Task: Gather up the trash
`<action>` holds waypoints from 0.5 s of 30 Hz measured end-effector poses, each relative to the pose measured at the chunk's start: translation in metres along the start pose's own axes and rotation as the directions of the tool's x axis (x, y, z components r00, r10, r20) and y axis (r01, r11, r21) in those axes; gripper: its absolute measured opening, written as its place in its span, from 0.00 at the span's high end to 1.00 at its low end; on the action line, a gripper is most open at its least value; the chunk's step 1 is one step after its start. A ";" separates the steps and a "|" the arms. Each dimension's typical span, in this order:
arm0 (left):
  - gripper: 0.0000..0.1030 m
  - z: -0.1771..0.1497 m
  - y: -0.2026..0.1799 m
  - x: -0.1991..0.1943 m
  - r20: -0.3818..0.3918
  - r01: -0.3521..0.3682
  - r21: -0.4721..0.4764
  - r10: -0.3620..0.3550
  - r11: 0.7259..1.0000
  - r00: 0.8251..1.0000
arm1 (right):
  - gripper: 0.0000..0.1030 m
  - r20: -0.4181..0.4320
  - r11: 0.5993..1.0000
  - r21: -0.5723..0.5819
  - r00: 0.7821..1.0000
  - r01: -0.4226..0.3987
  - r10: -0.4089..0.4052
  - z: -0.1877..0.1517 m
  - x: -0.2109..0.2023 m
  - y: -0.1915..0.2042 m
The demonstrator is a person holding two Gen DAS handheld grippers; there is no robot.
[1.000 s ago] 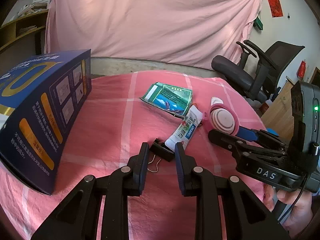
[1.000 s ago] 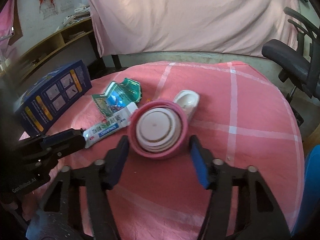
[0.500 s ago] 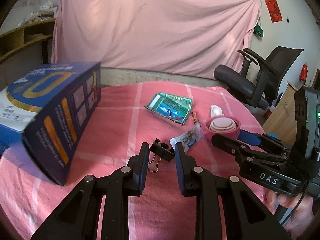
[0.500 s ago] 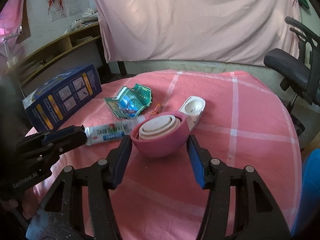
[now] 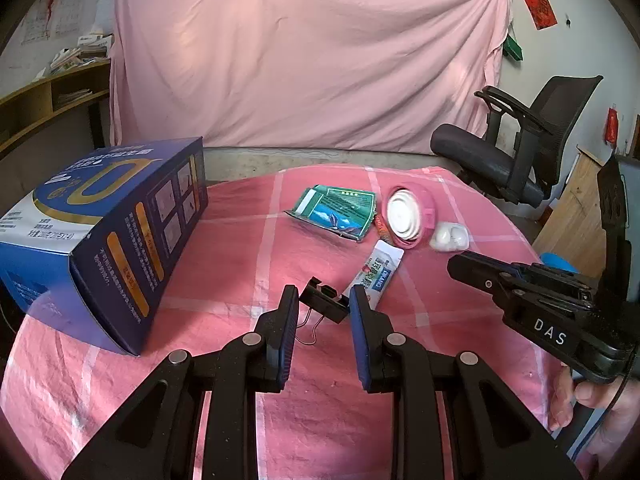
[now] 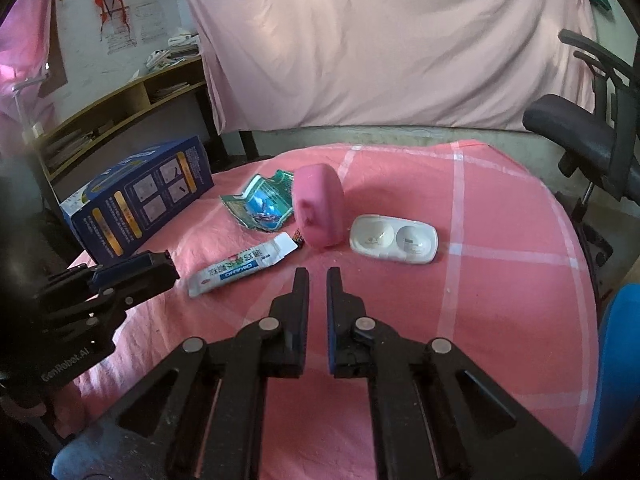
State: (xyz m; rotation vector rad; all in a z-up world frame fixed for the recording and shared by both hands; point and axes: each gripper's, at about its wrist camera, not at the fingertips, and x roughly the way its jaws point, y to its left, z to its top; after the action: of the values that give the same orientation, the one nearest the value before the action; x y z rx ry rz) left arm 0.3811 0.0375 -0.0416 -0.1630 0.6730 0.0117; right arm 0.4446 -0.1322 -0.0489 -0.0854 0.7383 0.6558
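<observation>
1. Jaws check: the left gripper is clamped on a black binder clip, with the clip's wire handles dangling underneath. It sits over the near-middle of the worktop. The right gripper is clenched on nothing, just pink cloth showing between the tips.
2. Rest of the trash is bunched around the middle of the worktop. There's a crumpled green wrapper, a white tube just in front of it, and a pink tub standing on its edge. A white two-cup case sits just to the tub's right.
3. A blue box sits at the left edge. My guess is that's where stuff goes, but I can't tell if it's open on any side.
4. What worries me:
   - The tub is balanced on its round rim, so any nudge from the right gripper or a tug on the cloth could send it rolling toward the far edge.
   - The tub looks wide and smooth, so a pinch that's off-centre will probably squirt it out sideways.
   - The clip seems caught only by its ends, so a quick swing toward the box could twist it loose.
   - The two grippers are close together, and they could bump if both head left.
</observation>
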 end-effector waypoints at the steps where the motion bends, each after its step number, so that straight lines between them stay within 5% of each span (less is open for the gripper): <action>1: 0.79 0.001 0.000 0.000 -0.001 -0.001 -0.001 0.001 1.000 1.000 | 0.64 -0.001 1.000 0.000 1.000 0.001 -0.001 0.000 0.000 0.001; 7: 0.79 -0.001 0.009 -0.001 -0.014 0.000 -0.031 -0.001 1.000 1.000 | 0.34 0.002 1.000 0.008 1.000 0.014 -0.014 -0.001 -0.001 -0.001; 15: 0.79 -0.006 0.014 -0.010 -0.002 0.008 -0.052 -0.008 0.999 1.000 | 0.22 -0.024 0.996 0.073 0.998 0.053 -0.052 0.003 0.009 -0.015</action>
State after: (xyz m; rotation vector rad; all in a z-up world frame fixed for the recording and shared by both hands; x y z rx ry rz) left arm 0.3688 0.0508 -0.0416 -0.2156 0.6744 0.0212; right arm 0.4604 -0.1381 -0.0547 -0.0449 0.7786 0.5780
